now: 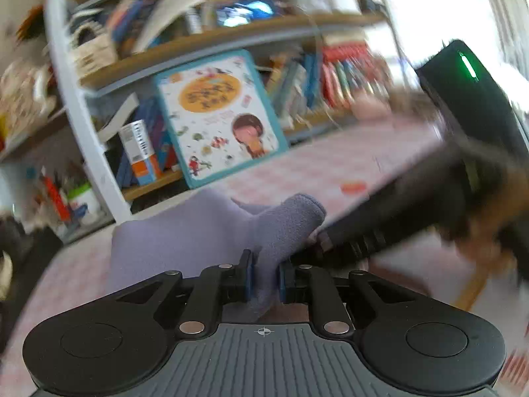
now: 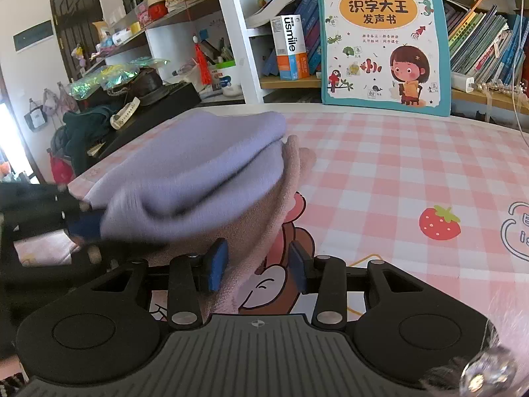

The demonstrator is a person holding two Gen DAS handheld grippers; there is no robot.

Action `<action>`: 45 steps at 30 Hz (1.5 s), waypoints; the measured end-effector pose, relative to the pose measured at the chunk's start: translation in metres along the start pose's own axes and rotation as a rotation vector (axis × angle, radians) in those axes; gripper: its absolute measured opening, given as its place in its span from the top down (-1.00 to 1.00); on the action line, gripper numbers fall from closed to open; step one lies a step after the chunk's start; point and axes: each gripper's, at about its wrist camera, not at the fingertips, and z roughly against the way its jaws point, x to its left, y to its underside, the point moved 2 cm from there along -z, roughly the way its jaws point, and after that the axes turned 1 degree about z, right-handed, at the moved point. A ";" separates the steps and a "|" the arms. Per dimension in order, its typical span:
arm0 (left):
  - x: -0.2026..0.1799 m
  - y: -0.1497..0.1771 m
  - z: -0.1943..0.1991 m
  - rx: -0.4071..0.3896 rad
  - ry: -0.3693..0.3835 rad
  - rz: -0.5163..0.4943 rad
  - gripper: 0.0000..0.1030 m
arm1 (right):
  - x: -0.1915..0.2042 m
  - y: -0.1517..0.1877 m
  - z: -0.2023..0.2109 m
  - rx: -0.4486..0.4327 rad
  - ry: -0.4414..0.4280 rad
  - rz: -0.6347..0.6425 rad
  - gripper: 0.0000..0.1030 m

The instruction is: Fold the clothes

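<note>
A lavender knit garment (image 2: 198,172) lies partly folded on the pink checked tablecloth (image 2: 396,172), over a pinkish-beige cloth (image 2: 264,228). My left gripper (image 1: 263,279) is shut on a fold of the lavender garment (image 1: 205,231) and lifts it; it shows in the right wrist view at the left (image 2: 84,225). My right gripper (image 2: 258,266) is open, its blue pads either side of the pinkish cloth's edge. The right gripper's black body (image 1: 413,211) crosses the left wrist view, blurred.
A bookshelf (image 2: 291,79) stands behind the table with a teal children's book (image 2: 383,39) leaning on it. A black box with clutter (image 2: 145,99) sits at the left. A strawberry print (image 2: 439,225) marks the cloth at the right.
</note>
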 end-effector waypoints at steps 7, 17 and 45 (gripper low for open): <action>-0.026 0.015 -0.005 0.032 -0.033 -0.190 0.38 | 0.000 0.000 0.000 0.000 0.000 0.000 0.26; 0.029 0.010 0.060 -0.028 0.153 0.008 0.02 | -0.007 0.005 0.014 -0.025 0.004 -0.020 0.02; 0.078 0.044 0.019 0.015 0.052 0.161 0.01 | -0.030 -0.055 -0.046 0.024 -0.133 -0.459 0.30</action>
